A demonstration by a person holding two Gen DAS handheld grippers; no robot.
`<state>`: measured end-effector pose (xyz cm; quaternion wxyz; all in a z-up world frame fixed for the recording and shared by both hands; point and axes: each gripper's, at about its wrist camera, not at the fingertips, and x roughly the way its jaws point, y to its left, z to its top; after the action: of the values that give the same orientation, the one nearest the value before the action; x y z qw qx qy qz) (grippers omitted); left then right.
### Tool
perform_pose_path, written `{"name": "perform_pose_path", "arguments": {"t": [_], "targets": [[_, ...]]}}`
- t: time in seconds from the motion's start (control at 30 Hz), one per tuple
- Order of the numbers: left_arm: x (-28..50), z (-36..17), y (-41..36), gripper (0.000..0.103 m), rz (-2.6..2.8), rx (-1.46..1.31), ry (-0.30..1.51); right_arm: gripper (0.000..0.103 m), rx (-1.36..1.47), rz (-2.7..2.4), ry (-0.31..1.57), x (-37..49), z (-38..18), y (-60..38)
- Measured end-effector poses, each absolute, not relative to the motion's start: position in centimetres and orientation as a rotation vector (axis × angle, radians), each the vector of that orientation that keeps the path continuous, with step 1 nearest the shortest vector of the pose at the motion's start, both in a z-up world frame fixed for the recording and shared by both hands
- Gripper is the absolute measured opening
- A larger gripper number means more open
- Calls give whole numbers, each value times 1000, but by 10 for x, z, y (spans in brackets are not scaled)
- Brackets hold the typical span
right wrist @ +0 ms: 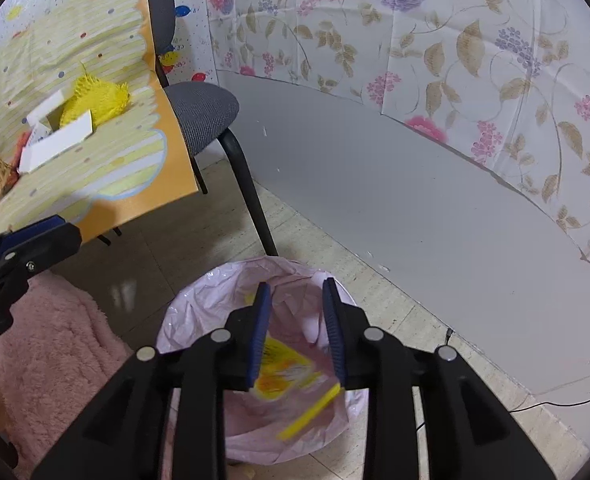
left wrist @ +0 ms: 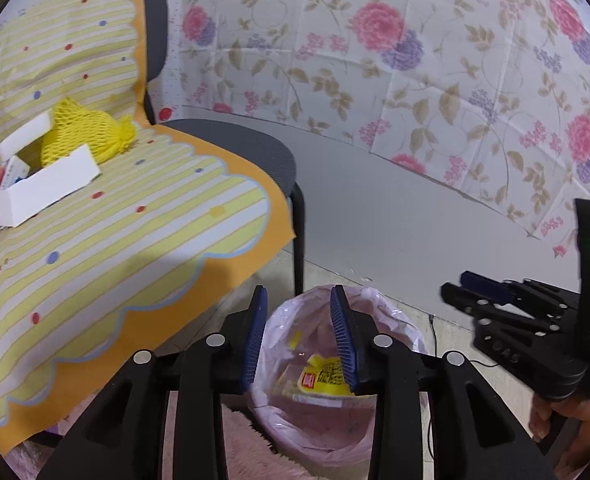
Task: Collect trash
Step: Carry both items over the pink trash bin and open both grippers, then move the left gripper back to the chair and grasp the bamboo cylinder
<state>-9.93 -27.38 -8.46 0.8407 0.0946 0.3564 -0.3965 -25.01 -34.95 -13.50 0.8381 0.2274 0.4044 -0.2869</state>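
Jaws stand apart on both tools, with nothing pressed between the pads. Seen from the left wrist, the left gripper [left wrist: 299,336] hangs directly above the bin [left wrist: 395,328], which is lined with a pale pink bag, and a yellow wrapper [left wrist: 319,376] lies inside, below the gap between the blue pads. From the right wrist, the right gripper [right wrist: 297,332] is likewise poised over the same bin, and a blurred yellow packet [right wrist: 283,380] with a yellow strip [right wrist: 311,412] beside it shows below its open pads; the blur suggests this piece is dropping, though that is a judgement. Holding both tools over the mouth of the bin makes sense: anything let go falls into the liner rather than onto the tiled floor.

More trash waits well apart from the bin, up on the desk [left wrist: 135,240] under its striped yellow cloth: a yellow foam net [left wrist: 83,132], an opened white box [left wrist: 47,188], and some orange and brown scraps at the left edge that are too cropped to name. A grey chair [right wrist: 203,108] stands between desk and wall. Judging by what is left, the collecting is only partly done.
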Motion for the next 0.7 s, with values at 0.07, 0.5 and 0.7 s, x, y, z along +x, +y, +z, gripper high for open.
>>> {"name": "perform_pose_path", "arguments": {"t": [0.07,0.5,0.7], "targets": [[-97,-79,-263,37,-810,198,741,27,491,-598,822,-254,-124,-349],[-80,-42,-185,43,-655,130,703,27,495,-403,625,-234,-36,-331],[-65,-33,-141,53,-509,100,674,27,421,-272,633,-193,-20,-306]]}}
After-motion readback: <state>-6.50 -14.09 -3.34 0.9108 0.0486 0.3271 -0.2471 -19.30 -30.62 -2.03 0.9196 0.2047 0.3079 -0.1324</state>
